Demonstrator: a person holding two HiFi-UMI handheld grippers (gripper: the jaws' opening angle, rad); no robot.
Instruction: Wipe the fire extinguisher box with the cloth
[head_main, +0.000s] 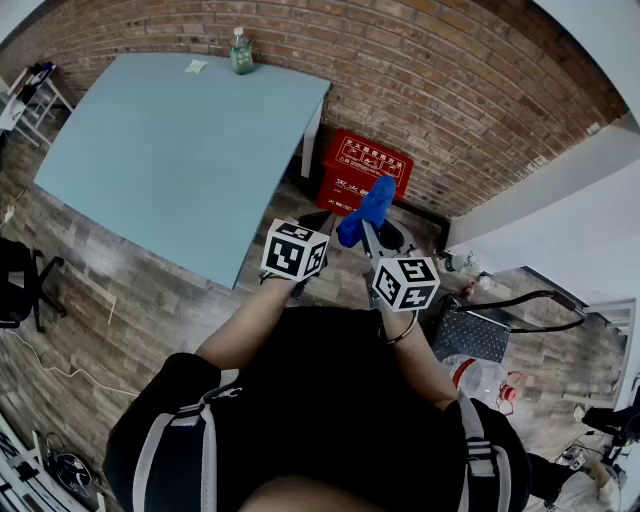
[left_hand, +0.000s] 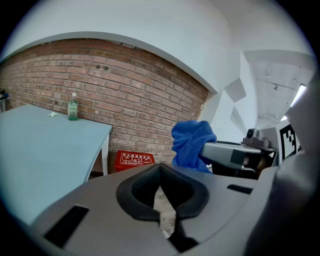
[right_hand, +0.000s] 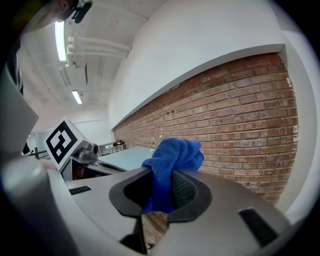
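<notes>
**Position:** You stand on a wood-plank floor (head_main: 130, 280) with one gripper in each hand. Both are held out in front of you, marker cubes side by side.

**R gripper (right_hand: 159, 197):** Jaws are clenched on the blue cloth (right_hand: 172, 160). The cloth is pinched btw the pads, w/ a bunched end standing above the jaws and a shorter tail hanging below. In the head view the cloth is up in the air on your side of the box, not touching it.

**L gripper (left_hand: 162, 200):** Jaws are closed together w/ nothing btw them. It points toward the brick wall (head_main: 450, 90). The R gripper and cloth sit just beside it on its right.

**Fire extinguisher box (head_main: 364, 168):**
- Red w/ white print on its top face.
- It sits on the floor against the brick wall, just beside the table's white leg.
- It is apart from both grippers, w/ no contact w/ the cloth.

**Other items:**
- A light-blue table (head_main: 150, 150) stands left of the box, its far edge at the wall.
- A greenish bottle (head_main: 241, 52) stands upright at that far edge.
- A small pale scrap (head_main: 196, 66) lies near the bottle; I cannot tell what it is.
- A black bag (head_main: 478, 335) w/ long handles is on the floor to your right.
- A black chair (head_main: 20, 280) is at far left.
</notes>
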